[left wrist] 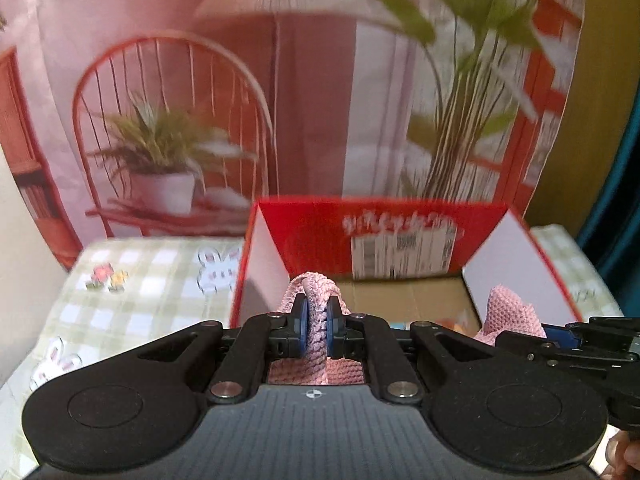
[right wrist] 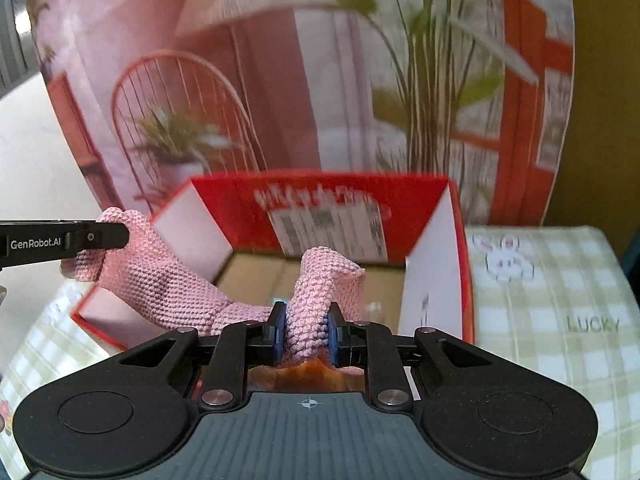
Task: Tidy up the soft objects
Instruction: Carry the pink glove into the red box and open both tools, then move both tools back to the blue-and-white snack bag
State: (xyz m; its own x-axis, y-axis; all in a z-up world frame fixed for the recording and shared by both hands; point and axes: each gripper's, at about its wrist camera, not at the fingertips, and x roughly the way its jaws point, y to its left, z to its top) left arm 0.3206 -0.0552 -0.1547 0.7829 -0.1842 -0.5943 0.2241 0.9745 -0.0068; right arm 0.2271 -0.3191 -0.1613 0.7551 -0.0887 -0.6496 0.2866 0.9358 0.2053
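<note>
A pink knitted cloth hangs stretched between both grippers, over the near edge of an open red cardboard box. My left gripper is shut on one bunched end of the pink cloth. My right gripper is shut on the other bunched end. In the left wrist view the right gripper shows at the right with a cloth corner sticking up beside it. In the right wrist view the left gripper reaches in from the left. The red box has a brown cardboard floor.
The box stands on a green-and-white checked cloth with rabbit prints. Behind it hangs a printed backdrop showing a red chair, potted plants and a lamp. A fingertip shows at the lower right of the left wrist view.
</note>
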